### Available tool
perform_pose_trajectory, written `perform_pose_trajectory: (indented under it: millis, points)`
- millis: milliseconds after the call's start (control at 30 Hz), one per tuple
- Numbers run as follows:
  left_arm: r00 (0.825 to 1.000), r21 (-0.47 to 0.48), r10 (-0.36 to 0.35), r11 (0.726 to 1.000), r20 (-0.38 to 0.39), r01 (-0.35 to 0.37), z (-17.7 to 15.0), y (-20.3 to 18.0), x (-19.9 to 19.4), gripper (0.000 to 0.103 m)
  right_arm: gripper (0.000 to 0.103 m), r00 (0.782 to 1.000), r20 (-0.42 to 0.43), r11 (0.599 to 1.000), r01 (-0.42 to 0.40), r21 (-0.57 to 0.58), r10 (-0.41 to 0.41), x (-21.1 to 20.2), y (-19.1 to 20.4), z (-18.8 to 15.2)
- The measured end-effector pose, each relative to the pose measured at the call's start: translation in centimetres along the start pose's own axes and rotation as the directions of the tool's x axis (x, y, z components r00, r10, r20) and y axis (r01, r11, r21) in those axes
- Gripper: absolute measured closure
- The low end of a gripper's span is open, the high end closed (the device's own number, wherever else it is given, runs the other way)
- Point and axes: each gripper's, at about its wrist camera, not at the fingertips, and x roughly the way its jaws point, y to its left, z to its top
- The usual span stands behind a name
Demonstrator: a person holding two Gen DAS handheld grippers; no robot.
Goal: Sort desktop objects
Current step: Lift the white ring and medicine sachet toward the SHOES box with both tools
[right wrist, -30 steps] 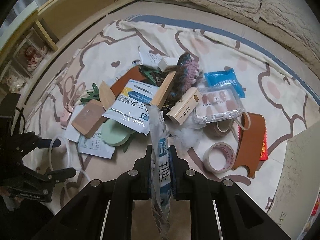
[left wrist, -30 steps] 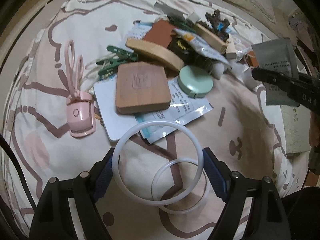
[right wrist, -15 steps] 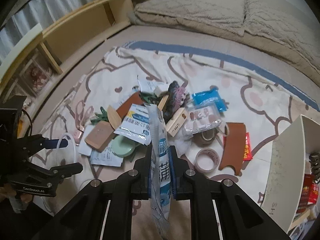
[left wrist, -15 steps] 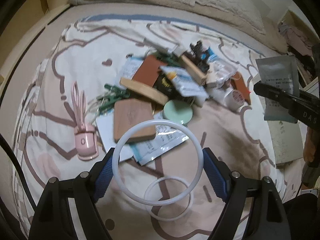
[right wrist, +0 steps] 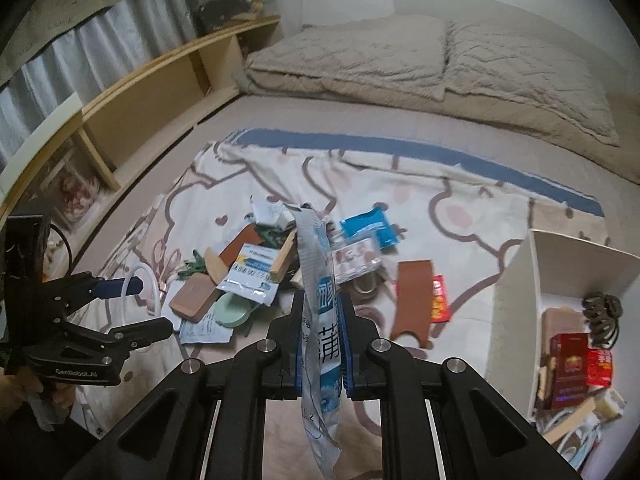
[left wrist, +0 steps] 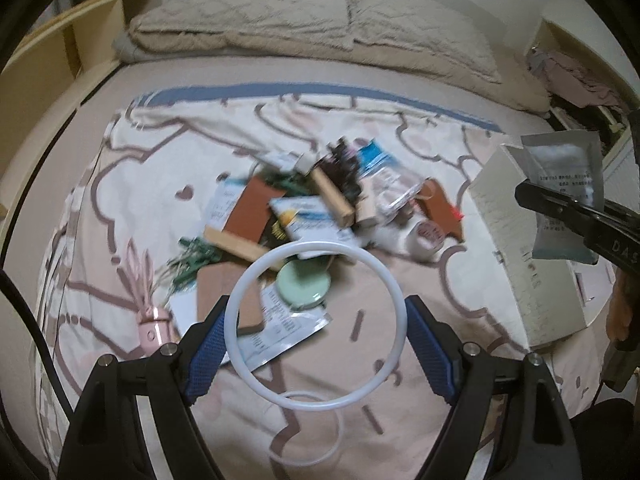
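Note:
My left gripper (left wrist: 316, 344) is shut on a large white ring (left wrist: 390, 288), held across its width well above the blanket. A smaller white ring (left wrist: 338, 440) lies on the blanket below. My right gripper (right wrist: 322, 340) is shut on a blue-and-white foil sachet (right wrist: 320, 280) that stands upright between the pads; in the left wrist view the sachet (left wrist: 560, 200) hangs over the white box. The pile of objects (left wrist: 300, 220) lies mid-blanket: wooden blocks, a green round compact (left wrist: 303, 284), packets, tape rolls.
A white open box (right wrist: 516, 320) at the right holds red packets and hair ties (right wrist: 602, 316). A pink eyelash curler (left wrist: 150, 320) lies left of the pile. A folded beige quilt (right wrist: 400, 52) lies at the back; wooden shelves (right wrist: 160, 92) run along the left.
Both grippers have risen and pulled back from the pile, each keeping its hold. The right gripper with the sachet has moved toward the white box.

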Motion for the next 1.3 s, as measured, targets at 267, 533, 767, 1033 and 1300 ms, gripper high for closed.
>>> perform_pose_trajectory:
  millis: [267, 533, 767, 1033, 1300]
  points:
    - [0.997, 0.048, -0.037, 0.998, 0.062, 0.034, 1.4, -3.1, -1.0, 0.019, 0.088, 0.996, 0.046, 0.997, 0.073, 0.014, -0.074, -2.8, -3.1, -0.5]
    - [0.989, 0.096, -0.077, 0.993, 0.123, 0.065, 2.6, -6.4, -1.8, 0.019, 0.088, 0.98, 0.119, 0.986, 0.15, 0.072, -0.158, -7.0, -7.4, -1.6]
    - [0.979, 0.139, -0.13, 0.984, 0.154, 0.109, 3.5, -9.6, -2.0, 0.019, 0.088, 0.959, 0.124, 0.959, 0.233, 0.163, -0.254, -10.0, -12.3, -3.3]
    - [0.971, 0.2, -0.173, 0.97, 0.163, 0.139, 3.8, -13.5, -1.8, 0.019, 0.088, 0.923, 0.038, 0.905, 0.366, 0.218, -0.383, -11.1, -16.9, -5.8]
    - [0.963, 0.242, -0.21, 0.956, 0.172, 0.165, 3.8, -16.5, -2.3, 0.019, 0.088, 0.87, -0.126, 0.845, 0.493, 0.206, -0.477, -9.9, -21.2, -8.7]
